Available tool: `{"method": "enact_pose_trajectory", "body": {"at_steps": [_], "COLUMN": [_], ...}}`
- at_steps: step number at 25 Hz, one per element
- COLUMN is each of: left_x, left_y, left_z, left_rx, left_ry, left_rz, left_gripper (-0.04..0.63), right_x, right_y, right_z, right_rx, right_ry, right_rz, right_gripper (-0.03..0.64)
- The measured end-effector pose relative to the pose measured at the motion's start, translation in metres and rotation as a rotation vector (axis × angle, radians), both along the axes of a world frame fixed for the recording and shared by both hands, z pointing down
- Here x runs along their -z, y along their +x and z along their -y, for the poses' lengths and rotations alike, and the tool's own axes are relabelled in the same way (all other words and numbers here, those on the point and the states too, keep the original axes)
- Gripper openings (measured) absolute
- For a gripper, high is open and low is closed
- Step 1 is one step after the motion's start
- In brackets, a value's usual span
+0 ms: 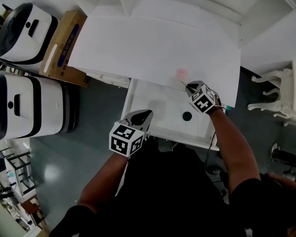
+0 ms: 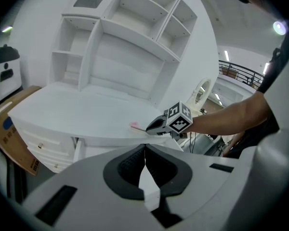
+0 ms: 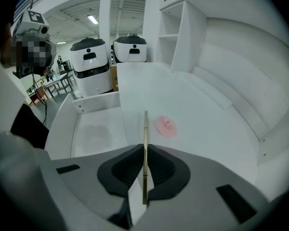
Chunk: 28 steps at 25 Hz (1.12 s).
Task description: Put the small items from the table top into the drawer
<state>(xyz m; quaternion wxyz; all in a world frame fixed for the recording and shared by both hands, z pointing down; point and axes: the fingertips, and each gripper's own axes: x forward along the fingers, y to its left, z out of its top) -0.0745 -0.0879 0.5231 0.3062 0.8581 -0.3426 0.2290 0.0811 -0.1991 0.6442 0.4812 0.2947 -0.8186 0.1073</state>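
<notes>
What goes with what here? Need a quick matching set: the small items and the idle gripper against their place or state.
Things:
1. pink disc
2. black round item
3. thin stick
4. left gripper

Place or state:
A. in the open drawer
B. clamped in the right gripper
C. lying on the table top
D. shut, nothing held

Pairs: 1-C, 2-A, 3-B, 4-D

Head camera is looking steeply down on the table top (image 1: 153, 48) and drawer (image 1: 155, 110). Left gripper camera is facing across it from low in front; right gripper camera is sitting close above. All three are sharing that top.
</notes>
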Motion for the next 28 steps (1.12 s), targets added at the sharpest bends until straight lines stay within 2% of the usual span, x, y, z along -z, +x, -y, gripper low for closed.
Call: {"method": "enact_pose_trajectory", "body": {"at_steps": [7,14,19,28], "left_x": [0.0,-0.003,-0.007,-0.008], "left_y": [0.012,0.028,0.035,0.053], "left_z": [0.005,0.004,0.0,-0.007], "left_rx": [-0.036,-0.093,-0.126,-0.155], "left_ry": [0.004,-0.001,-0.011,-0.019], "left_rz": [-0.007,-0.001,0.008,0.016], "left_gripper": [0.011,0.011,0.011,0.011], "right_x": [0.017,0.0,-0.024,-0.076], "right_y": [0.004,0.016,0.034,0.083], "right_z": [-0.033,-0.092,-0.116,-0.133], "right_rx": [-0.077,-0.179,-0.244,-0.43], "right_ry": [0.014,-0.053,-0.104,-0.182], "right_rz": [0.06,0.11,0.084,0.051], "right_gripper": [0.044,0.044,0.044,0.044]}}
